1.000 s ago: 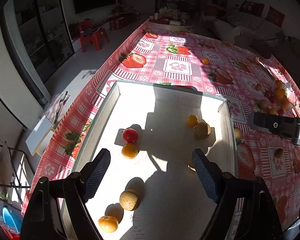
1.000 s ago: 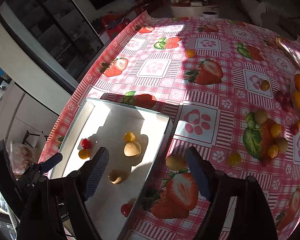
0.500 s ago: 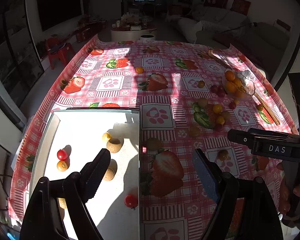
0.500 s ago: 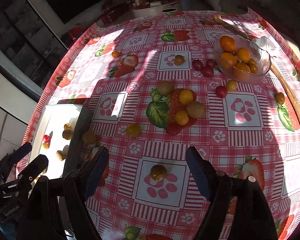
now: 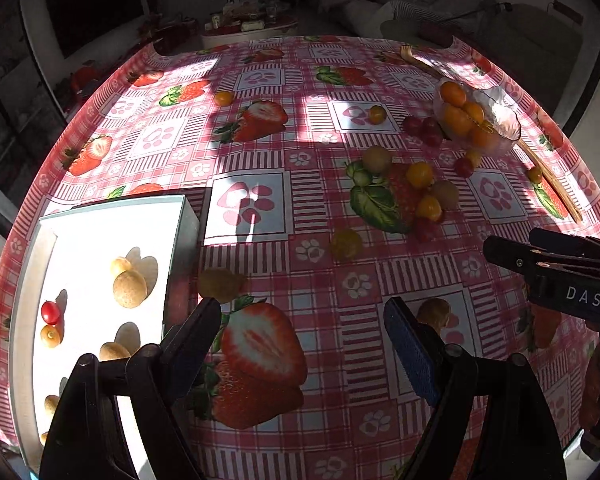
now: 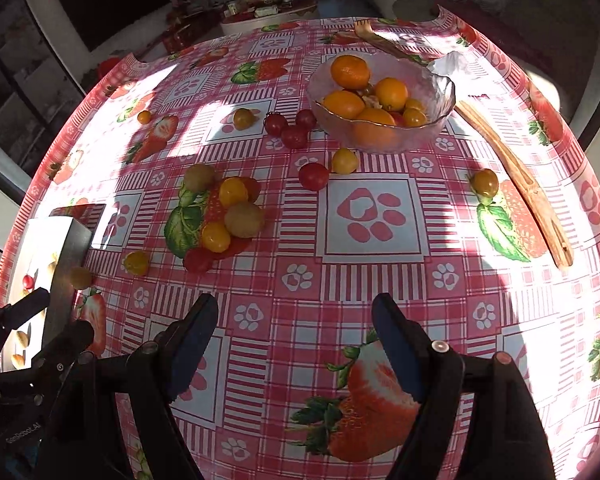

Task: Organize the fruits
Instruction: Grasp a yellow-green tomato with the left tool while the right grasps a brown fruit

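Hovering above the strawberry-print tablecloth [image 6: 374, 216], the right gripper [image 6: 294, 332] has its jaws spread wide with nothing between them; only cloth shows in the gap. The left gripper [image 5: 302, 334] is likewise spread and empty, positioned over the cloth just beside the right wall of the white tray [image 5: 172, 248].

Fruit locations:
- The white tray holds several small fruits, including a red cherry tomato [image 5: 50, 311], a small orange fruit [image 5: 51, 336] touching it, and a tan round fruit [image 5: 129, 289].
- The glass bowl [image 6: 440, 116] at the far right of the table contains oranges [image 6: 350, 71] and smaller yellow fruits.
- A loose cluster [image 6: 228, 216] of yellow, tan and red fruits lies on the cloth between tray and bowl.
- Three dark red tomatoes [image 6: 290, 128] lie just left of the bowl.
- A tan fruit [image 5: 432, 312] lies on the cloth just behind the left gripper's right finger.

Wooden tongs [image 6: 516, 176] lie on the cloth to the right of the bowl.
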Available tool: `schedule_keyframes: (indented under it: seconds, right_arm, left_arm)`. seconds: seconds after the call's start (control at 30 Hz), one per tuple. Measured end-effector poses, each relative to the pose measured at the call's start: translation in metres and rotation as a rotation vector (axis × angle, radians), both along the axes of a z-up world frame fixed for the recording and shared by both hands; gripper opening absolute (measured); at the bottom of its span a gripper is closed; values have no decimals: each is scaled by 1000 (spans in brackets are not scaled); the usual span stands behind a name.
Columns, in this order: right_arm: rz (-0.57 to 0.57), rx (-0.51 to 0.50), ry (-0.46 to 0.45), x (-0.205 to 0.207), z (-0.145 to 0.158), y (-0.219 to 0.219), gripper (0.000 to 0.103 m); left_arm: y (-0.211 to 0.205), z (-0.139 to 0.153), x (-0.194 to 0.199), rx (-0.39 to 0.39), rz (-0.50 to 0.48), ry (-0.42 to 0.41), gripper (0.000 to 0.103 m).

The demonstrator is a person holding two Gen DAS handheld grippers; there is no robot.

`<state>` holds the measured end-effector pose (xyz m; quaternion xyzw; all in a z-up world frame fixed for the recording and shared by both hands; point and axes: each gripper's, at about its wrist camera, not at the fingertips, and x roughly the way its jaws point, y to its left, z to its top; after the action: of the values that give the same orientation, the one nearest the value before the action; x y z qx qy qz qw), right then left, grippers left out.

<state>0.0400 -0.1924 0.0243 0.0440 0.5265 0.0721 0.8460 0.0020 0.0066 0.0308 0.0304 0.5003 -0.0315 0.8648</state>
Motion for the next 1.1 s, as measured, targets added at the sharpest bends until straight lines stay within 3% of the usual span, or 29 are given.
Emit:
schedule_keyframes:
  seconds: [0.43,0.6,0.67,0.83,0.9,0.97,1.0,1.1]
  right_arm:
    - [81,-63,-44,33,-16,27,77]
    - [106,-36,-71,42,-13,36,77]
    - [113,-22,-75,45,-13,39,74]
    - [131,85,-52,48,-13,37,50]
    - [139,112,-46,47,-13,37,39]
    - [133,111,-43,44,-13,36,32]
    - [130,110,-37,43,-14,35,29]
    - [112,123,-35,39,-14,29,29]
  left_arm:
    - [-10,-26,35,5,2,-2,84]
    - [-16,-26,42,-7,-13,-11,82]
    - [-17,-25,44,-31,-24,-12,73]
    - [-20,-23,45,-38,-45,-23,57]
    - [-22,-22,44,-44,-58,-29,35]
    - [-23,-21,43,-46,-67,-27,32]
    - [-22,-21,43,-51,-69,-27,23]
    - [-19,-20,42,-74,-64,-18,22]
